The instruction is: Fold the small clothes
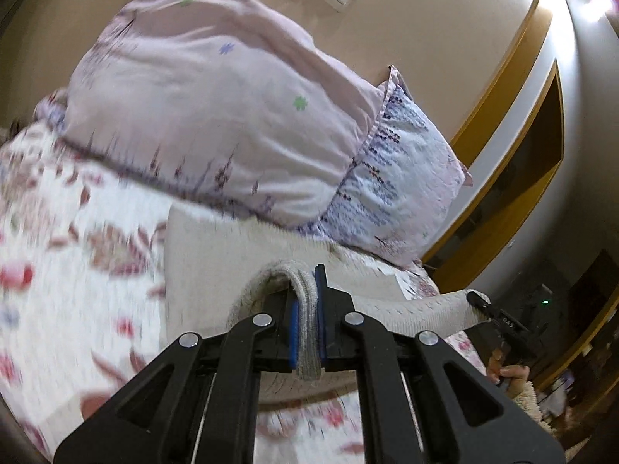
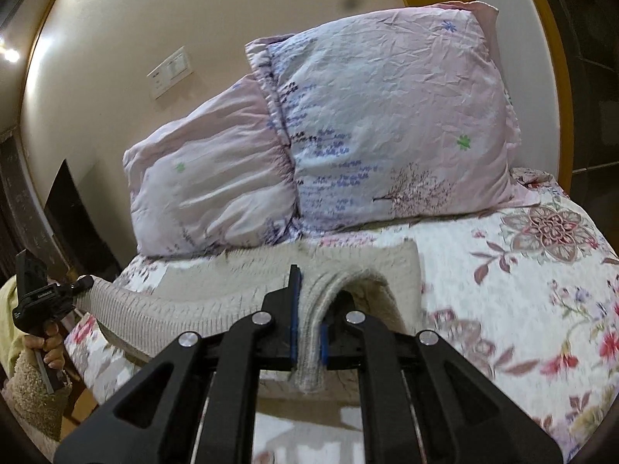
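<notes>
Left gripper (image 1: 307, 321) clamped on the ribbed hem of a beige knit (image 1: 201, 270). Right gripper (image 2: 307, 321) pinching the same hem further along. Knit (image 2: 232, 270) partly lifted off a floral quilt (image 2: 503, 290), stretched between both. Behind, two pillows (image 2: 387, 123) propped against a wall (image 2: 154, 19) with a switch plate (image 2: 170, 73).

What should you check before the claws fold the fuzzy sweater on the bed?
1. Left claw pinching the beige sweater's edge: ok.
2. Right claw pinching the other edge: ok.
3. Sweater stretched between both claws: ok.
4. Rest of the sweater lying flat on the flowery bedspread: cannot tell, partly hidden.
5. Pillows clear of the sweater: not ok, they sit right at its far edge.
</notes>
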`<state>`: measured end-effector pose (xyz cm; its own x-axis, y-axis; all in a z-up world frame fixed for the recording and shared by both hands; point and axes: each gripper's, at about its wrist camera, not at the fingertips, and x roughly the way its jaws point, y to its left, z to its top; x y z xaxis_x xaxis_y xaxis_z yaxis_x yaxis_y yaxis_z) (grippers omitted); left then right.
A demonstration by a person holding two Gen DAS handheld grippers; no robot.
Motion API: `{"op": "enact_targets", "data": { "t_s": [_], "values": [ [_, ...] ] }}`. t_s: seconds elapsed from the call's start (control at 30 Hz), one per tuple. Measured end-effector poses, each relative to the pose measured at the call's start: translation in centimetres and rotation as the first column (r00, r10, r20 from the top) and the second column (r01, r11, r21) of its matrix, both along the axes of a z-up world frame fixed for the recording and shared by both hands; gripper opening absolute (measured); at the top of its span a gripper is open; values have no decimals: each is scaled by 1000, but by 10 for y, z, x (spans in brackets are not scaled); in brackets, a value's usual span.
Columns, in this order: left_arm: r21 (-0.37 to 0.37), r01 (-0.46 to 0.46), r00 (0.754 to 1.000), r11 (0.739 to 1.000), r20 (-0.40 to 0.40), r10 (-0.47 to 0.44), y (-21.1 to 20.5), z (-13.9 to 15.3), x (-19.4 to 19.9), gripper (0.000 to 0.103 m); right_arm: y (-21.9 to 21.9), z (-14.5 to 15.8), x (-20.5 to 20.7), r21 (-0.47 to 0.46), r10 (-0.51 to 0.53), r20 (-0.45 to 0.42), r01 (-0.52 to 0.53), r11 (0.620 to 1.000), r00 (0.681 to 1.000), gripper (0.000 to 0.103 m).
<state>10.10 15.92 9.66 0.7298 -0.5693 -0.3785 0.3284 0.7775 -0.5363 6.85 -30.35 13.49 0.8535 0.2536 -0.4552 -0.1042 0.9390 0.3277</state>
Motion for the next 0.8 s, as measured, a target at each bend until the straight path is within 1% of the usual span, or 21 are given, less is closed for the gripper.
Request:
{"op": "enact_targets", "data": {
  "t_s": [0.03, 0.13, 0.27, 0.33, 0.43, 0.5, 0.6, 0.73, 0.8],
  "values": [
    [14, -5, 1000, 1000, 3, 5, -2, 3, 11, 6, -1, 0, 9, 2, -9, 2, 9, 1000, 1000, 7],
    [24, -14, 1000, 1000, -7, 14, -4, 6, 35, 6, -4, -2, 27, 12, -28, -2, 29, 1000, 1000, 7],
    [15, -38, 998, 999, -45, 39, -2, -4, 73, 6, -8, -13, 55, 30, -52, -26, 53, 998, 998, 7],
    [-2, -52, 995, 999, -81, 51, 0, -14, 90, 6, -10, -26, 74, 46, -66, -68, 69, 997, 996, 7],
    [-25, -77, 985, 997, -157, 72, 3, -40, 116, 6, -14, -50, 98, 69, -80, -149, 91, 993, 986, 7],
    [-38, -91, 973, 995, -218, 81, 4, -60, 131, 6, -17, -70, 114, 84, -90, -221, 111, 990, 971, 7],
    [-63, -113, 952, 992, -294, 90, 8, -85, 145, 6, -22, -96, 130, 119, -101, -307, 143, 982, 946, 7],
    [-135, -125, 932, 983, -354, 70, 15, -103, 151, 6, -28, -112, 137, 183, -91, -357, 165, 969, 930, 8],
    [-141, -123, 929, 982, -364, 64, 15, -105, 152, 6, -30, -113, 139, 211, -87, -368, 174, 962, 926, 10]
  ]
}}
